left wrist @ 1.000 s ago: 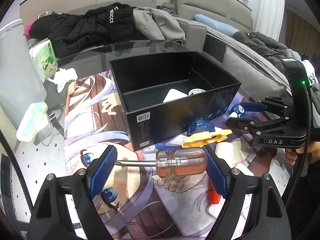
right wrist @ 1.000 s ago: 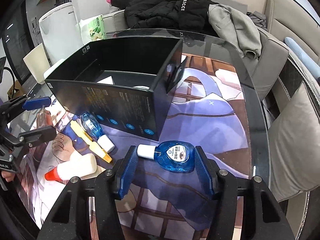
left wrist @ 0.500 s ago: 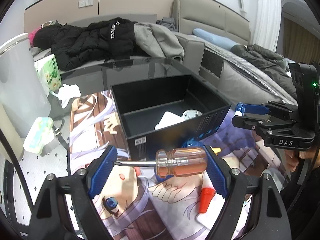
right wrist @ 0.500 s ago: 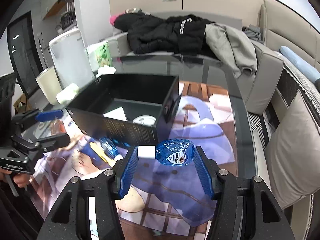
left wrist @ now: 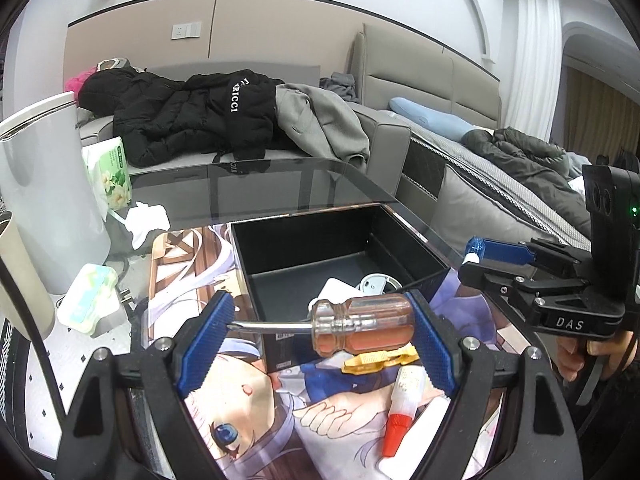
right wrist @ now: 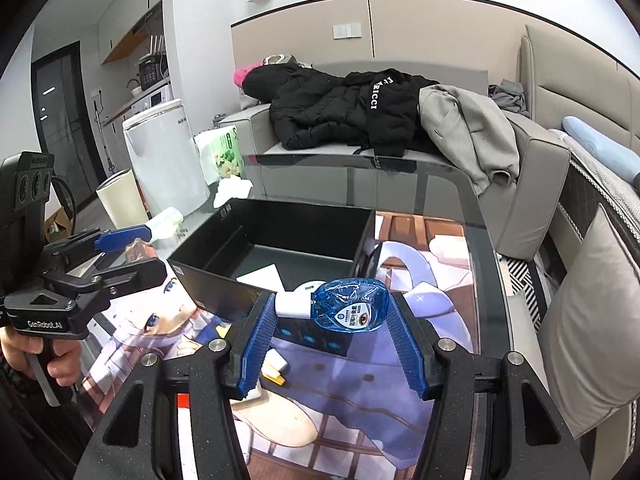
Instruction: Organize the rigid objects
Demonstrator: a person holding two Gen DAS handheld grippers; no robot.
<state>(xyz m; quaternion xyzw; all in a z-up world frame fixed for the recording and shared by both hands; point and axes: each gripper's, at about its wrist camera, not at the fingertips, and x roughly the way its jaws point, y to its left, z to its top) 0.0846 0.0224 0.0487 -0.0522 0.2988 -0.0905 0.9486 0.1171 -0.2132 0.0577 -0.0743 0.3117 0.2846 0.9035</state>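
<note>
A screwdriver (left wrist: pixel 352 323) lies crosswise, pinched end to end in the left gripper (left wrist: pixel 320 338), just short of the black box (left wrist: pixel 320 256) at twelve o'clock; the right gripper (right wrist: pixel 332 334) clamps a blue bottle (right wrist: pixel 340 306) alongside.

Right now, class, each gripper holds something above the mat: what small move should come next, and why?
Probably carry both forward over the black box and let go: the left gripper clamps the screwdriver, the right gripper the blue bottle, both just short of its open top.
</note>
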